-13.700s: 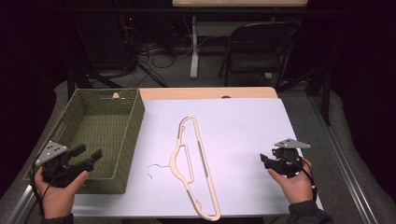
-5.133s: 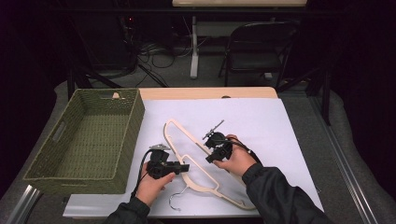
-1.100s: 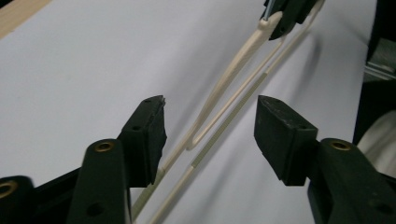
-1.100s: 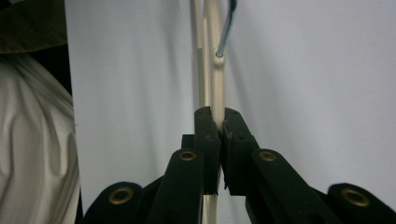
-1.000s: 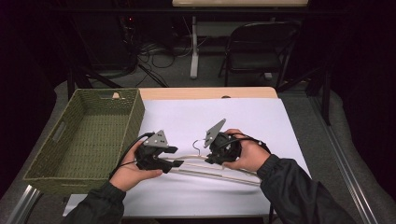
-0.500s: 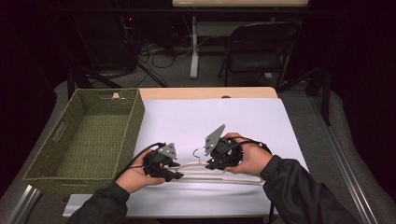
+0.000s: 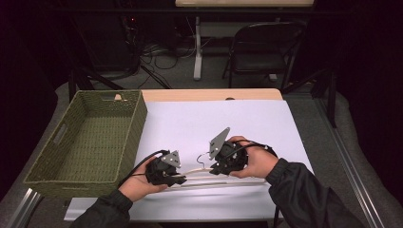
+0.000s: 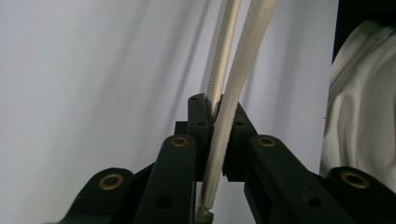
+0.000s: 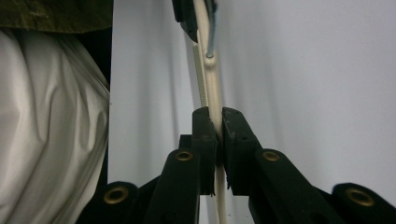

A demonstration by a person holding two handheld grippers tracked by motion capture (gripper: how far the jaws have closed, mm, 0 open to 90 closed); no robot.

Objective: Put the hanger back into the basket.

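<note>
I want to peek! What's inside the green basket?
The green basket looks empty: its woven floor shows bare in the high view. The strip just behind its near wall is hidden, so something small and flat there can't be ruled out.

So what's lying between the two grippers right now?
In the high view, a stretch of the cream hanger with its wire hook spans from the left gripper to the right gripper; both jaws clamp it.

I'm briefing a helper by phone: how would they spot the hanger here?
Look at the white table sheet, right of the green woven basket. Near its front edge lies the cream hanger, clamped between two black tongs; it alone is pale, slender, with a wire hook.
</note>
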